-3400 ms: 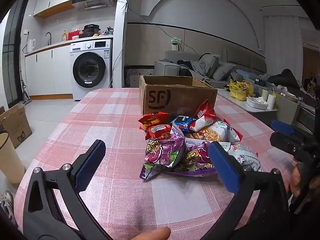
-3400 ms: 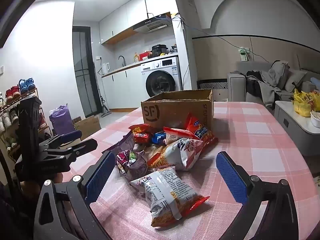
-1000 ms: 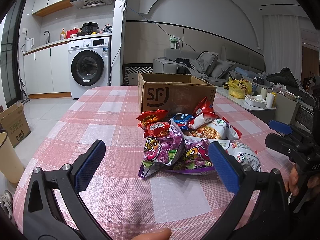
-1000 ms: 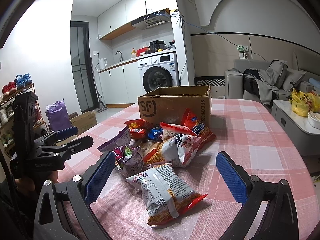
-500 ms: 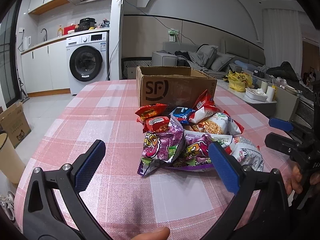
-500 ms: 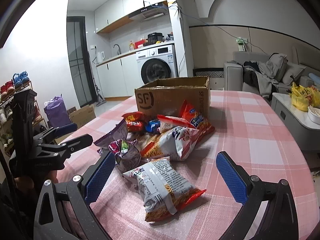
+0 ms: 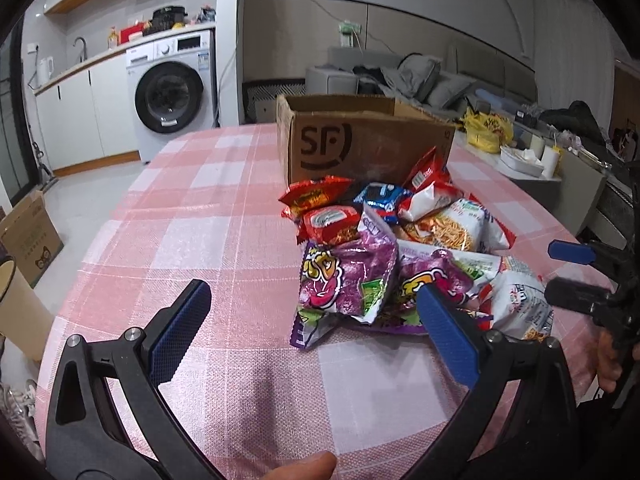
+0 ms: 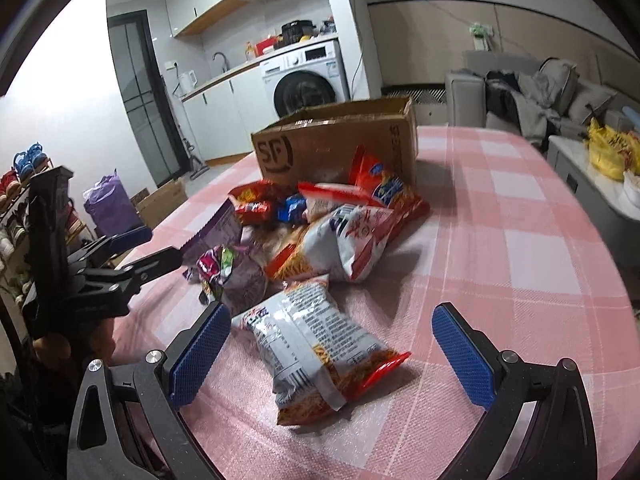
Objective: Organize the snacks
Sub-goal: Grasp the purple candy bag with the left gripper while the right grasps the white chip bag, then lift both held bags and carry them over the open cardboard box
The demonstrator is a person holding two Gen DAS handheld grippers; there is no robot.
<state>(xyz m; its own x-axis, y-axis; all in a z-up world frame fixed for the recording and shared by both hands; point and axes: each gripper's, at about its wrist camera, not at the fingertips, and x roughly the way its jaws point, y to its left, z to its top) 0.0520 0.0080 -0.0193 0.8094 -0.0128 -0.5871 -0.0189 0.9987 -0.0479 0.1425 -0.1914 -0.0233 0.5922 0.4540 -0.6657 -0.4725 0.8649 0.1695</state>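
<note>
On a pink checked worktop (image 7: 208, 208) near a washing machine (image 7: 172, 84), snack bags (image 7: 384, 240) lay before a cardboard box (image 7: 360, 140); left gripper (image 7: 312, 316) and right gripper (image 8: 332, 340) fingers gaped wide, holding nothing.

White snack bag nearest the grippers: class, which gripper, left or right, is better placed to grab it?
Probably the right gripper: open, with the white bag lying between its fingers. The left gripper, also open, faces a purple bag.
</note>
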